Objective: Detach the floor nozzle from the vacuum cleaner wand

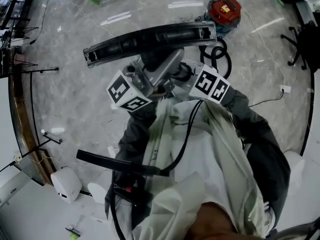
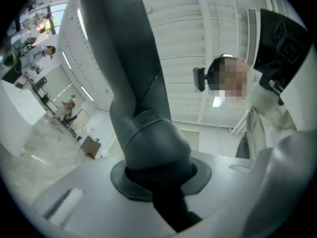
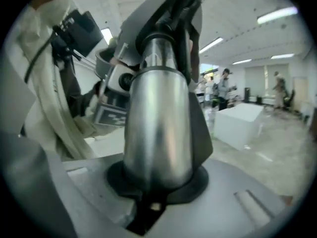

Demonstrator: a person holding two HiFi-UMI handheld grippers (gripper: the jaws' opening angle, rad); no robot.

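In the head view the long dark floor nozzle [image 1: 150,41] is lifted crosswise above the marble floor, and its grey neck runs down to the silver wand [image 1: 167,66]. My left gripper [image 2: 158,187] is shut on the grey nozzle neck [image 2: 148,133], which rises straight up between the jaws. My right gripper [image 3: 153,197] is shut on the silver wand tube [image 3: 158,118]. The two marker cubes, the left [image 1: 127,93] and the right [image 1: 210,84], sit side by side just under the nozzle. The joint between neck and wand is hidden between the two grippers.
A red vacuum canister [image 1: 224,9] stands on the floor beyond the nozzle, with a black hose [image 1: 222,56] looping from it. Stands [image 1: 45,136] and a white device [image 1: 65,184] are at the left, a chair [image 1: 302,44] at the right. People [image 3: 223,88] and a white block [image 3: 242,123] stand far off.
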